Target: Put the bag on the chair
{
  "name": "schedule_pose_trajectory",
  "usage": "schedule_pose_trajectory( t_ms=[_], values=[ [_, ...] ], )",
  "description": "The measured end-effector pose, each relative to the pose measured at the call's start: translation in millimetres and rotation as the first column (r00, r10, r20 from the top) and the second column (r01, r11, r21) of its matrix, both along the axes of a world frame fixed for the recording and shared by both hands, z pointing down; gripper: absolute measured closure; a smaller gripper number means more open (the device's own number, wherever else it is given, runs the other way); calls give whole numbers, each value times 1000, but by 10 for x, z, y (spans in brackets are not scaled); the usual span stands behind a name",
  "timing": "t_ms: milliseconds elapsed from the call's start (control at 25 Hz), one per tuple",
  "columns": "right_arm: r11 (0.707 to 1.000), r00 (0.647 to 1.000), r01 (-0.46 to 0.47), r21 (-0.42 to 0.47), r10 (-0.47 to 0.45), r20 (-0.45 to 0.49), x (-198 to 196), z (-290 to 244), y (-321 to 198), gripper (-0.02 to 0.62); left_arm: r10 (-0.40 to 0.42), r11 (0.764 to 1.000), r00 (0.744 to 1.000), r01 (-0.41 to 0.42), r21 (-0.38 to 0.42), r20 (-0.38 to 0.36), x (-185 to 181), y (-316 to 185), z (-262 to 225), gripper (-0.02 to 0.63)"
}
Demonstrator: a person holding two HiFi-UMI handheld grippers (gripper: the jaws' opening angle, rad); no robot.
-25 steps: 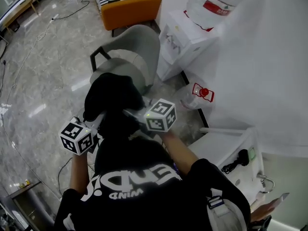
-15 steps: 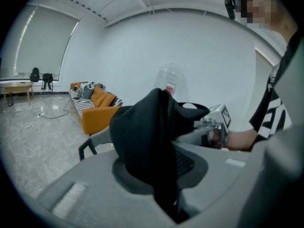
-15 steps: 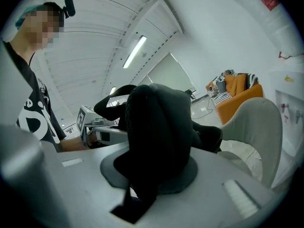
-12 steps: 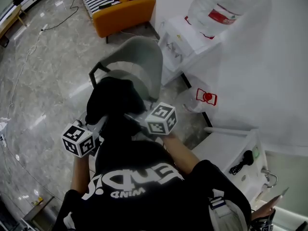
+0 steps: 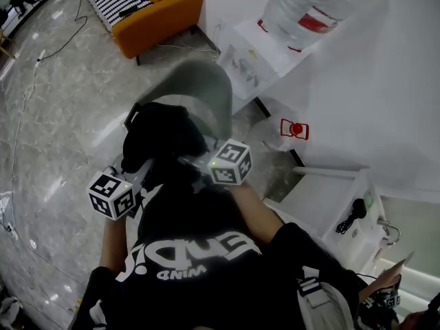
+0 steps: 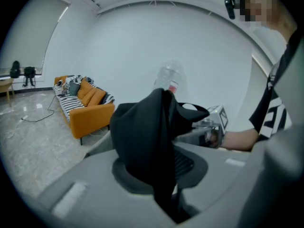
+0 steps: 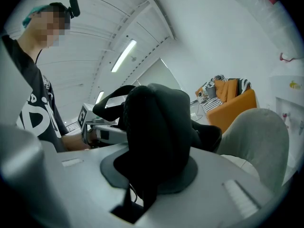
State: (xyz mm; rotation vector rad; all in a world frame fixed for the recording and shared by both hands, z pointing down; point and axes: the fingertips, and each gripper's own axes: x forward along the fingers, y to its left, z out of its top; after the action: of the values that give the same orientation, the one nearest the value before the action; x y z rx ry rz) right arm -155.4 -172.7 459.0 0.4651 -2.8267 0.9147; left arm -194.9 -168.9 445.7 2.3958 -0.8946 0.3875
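A black fabric bag [image 5: 159, 137] hangs between my two grippers, just above the seat of a grey shell chair [image 5: 203, 88]. My left gripper [image 5: 142, 168] is shut on the bag's left side; in the left gripper view the black bag [image 6: 147, 141] is pinched between its jaws. My right gripper [image 5: 194, 159] is shut on the bag's right side, and the bag [image 7: 154, 141] fills the right gripper view with the chair back [image 7: 256, 137] behind it. The chair seat is mostly hidden under the bag.
A white water dispenser [image 5: 258, 57] with a large bottle [image 5: 313, 9] stands right of the chair. A bagged bottle [image 5: 289, 130] lies on the floor beside it. An orange sofa [image 5: 148, 12] sits farther back. A white cabinet [image 5: 330, 208] is at the right.
The head view has shifted, so the chair and sofa sit higher in the picture. The bag and both grippers have come slightly closer over the chair seat.
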Motion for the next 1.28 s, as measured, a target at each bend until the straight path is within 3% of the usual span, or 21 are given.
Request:
schedule_pose_trajectory(
  t_ms=[400,1280],
  values=[
    [1000,1000,7,-15,-7,-21,-76,179,-688,523,-23,999,1000,23,-30,9,-73,-671,180,537],
    [989,993,62,-134,-75,-95,77,1236,-1703,523,-92,982,995,96,-163,31,101,-1662,1254,537]
  ],
)
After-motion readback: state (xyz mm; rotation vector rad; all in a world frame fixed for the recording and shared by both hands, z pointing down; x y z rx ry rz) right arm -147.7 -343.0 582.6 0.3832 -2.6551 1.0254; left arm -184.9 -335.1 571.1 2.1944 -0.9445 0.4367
